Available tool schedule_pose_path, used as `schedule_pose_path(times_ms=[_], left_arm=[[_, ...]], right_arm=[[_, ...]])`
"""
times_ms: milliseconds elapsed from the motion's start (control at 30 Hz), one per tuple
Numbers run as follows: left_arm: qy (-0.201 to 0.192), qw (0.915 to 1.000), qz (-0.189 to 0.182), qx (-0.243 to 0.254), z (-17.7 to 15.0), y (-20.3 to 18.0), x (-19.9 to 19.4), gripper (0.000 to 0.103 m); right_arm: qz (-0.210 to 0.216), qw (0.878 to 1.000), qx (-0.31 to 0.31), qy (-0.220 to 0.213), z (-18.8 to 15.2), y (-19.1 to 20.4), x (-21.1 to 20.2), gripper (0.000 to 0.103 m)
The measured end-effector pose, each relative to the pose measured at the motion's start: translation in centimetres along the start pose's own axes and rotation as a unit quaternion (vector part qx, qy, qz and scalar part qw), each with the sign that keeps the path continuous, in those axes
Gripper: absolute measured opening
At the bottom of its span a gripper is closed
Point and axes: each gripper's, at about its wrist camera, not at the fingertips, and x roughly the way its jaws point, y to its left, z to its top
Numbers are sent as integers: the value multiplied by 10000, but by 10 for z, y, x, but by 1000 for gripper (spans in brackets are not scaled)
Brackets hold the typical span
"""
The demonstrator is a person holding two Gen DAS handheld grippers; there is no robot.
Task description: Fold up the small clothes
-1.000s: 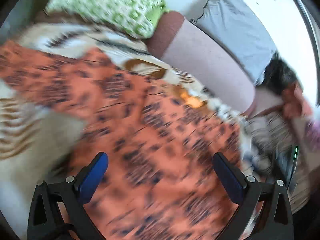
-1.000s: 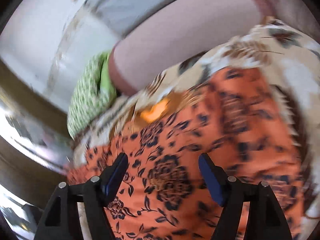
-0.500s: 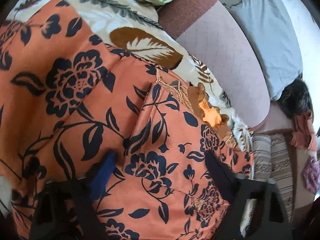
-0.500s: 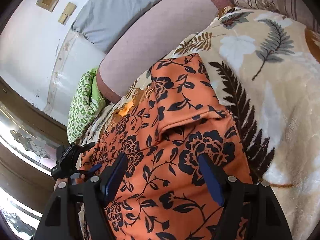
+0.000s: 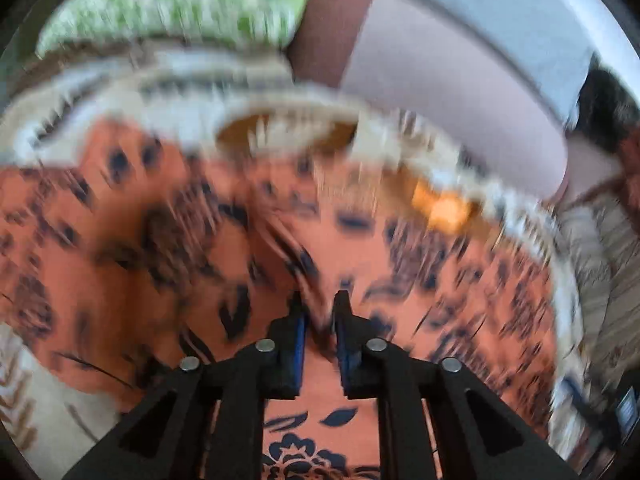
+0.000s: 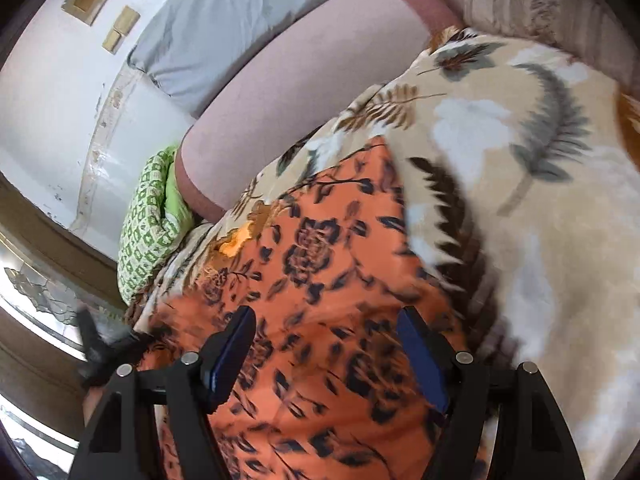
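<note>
An orange garment with dark blue flowers (image 5: 160, 240) lies spread on a leaf-print blanket (image 5: 280, 92); the left wrist view is blurred. My left gripper (image 5: 318, 304) points down at it, and its jaws are closing tight on a raised fold of the orange cloth. In the right wrist view the same garment (image 6: 320, 260) fills the lower middle. My right gripper (image 6: 326, 320) hovers open just above it, with cloth below its fingers but nothing pinched. The left gripper (image 6: 92, 344) shows as a dark blur at the garment's left edge.
The blanket (image 6: 520, 160) runs on to the right of the garment. Behind it lie a long pink bolster (image 6: 300, 92), a green patterned pillow (image 6: 148, 224), a grey pillow (image 6: 240, 20) against the white wall, and a striped cushion (image 6: 540, 8).
My left gripper came down onto the garment and went from wide open to pinched on a fold. The right gripper slid over the garment and stayed open.
</note>
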Motion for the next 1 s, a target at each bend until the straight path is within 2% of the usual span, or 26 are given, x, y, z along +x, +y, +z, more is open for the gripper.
schedule_pose_path(times_ms=[33, 67, 133, 167, 200, 267, 300, 333, 367, 400, 467, 500, 533, 567, 600, 633, 733, 800, 900, 933, 1000], left_arm=[[156, 9999, 36, 7, -5, -1, 11, 13], [65, 9999, 44, 106, -11, -1, 11, 17], [-34, 9997, -22, 221, -14, -2, 4, 26], [-87, 9997, -62, 210, -13, 0, -3, 28], [-195, 9995, -81, 236, -13, 4, -13, 28], [-489, 9982, 62, 329, -12, 13, -36, 42], [-614, 9975, 101, 333, -11, 18, -45, 48], [-836, 9961, 109, 269, -12, 29, -60, 51], [-935, 9954, 104, 200, -14, 37, -71, 55], [-1016, 9948, 90, 75, -14, 50, -82, 55], [-1079, 9940, 25, -192, -17, 75, -98, 55], [-1114, 9933, 15, -316, -19, 86, -106, 55], [-1152, 9924, -7, -423, -22, 97, -112, 55], [-1184, 9907, -88, -661, -25, 117, -119, 56], [-1173, 9894, -152, -840, -28, 129, -122, 56], [-1162, 9864, -229, -1137, -30, 149, -125, 56], [-1297, 9715, -447, -1931, -35, 209, -135, 57], [-1357, 9550, -691, -2547, -38, 250, -134, 57], [-1533, 9163, -1067, -3542, -44, 307, -133, 58], [-1652, 9028, -1153, -3801, -45, 325, -135, 58], [-1910, 8813, -1185, -4156, -47, 353, -143, 60]], right_arm=[[131, 9999, 49, 66, 10, 3, 8, 76], [278, 9993, 159, 175, 20, 3, 19, 77], [529, 9956, 275, 717, 34, -2, 48, 80], [105, 9953, 294, 913, 38, -11, 62, 80], [-404, 9931, 382, 1033, 41, -26, 72, 76], [30, 9911, 989, 886, 48, -50, 67, 72], [-49, 9904, 1187, 712, 51, -51, 56, 72], [-323, 9910, 1159, 578, 53, -44, 48, 75], [-307, 9932, 978, 545, 55, -32, 44, 76], [119, 9952, 722, 656, 58, -16, 46, 76], [505, 9957, 315, 707, 64, 2, 52, 77], [406, 9970, 154, 644, 68, 4, 57, 77], [-152, 9980, 100, 606, 75, -7, 71, 79], [-610, 9950, 314, 721, 78, -22, 83, 77], [-776, 9903, 820, 806, 77, -44, 91, 75], [-558, 9916, 1025, 553, 77, -45, 81, 75], [-528, 9978, 306, 276, 65, -9, 48, 76], [-513, 9982, -88, 307, 43, 10, 32, 78], [-629, 9948, -602, 526, 5, 22, 18, 78], [-723, 9929, -737, 592, -8, 25, 16, 78], [-902, 9895, -929, 644, -28, 25, 14, 78]])
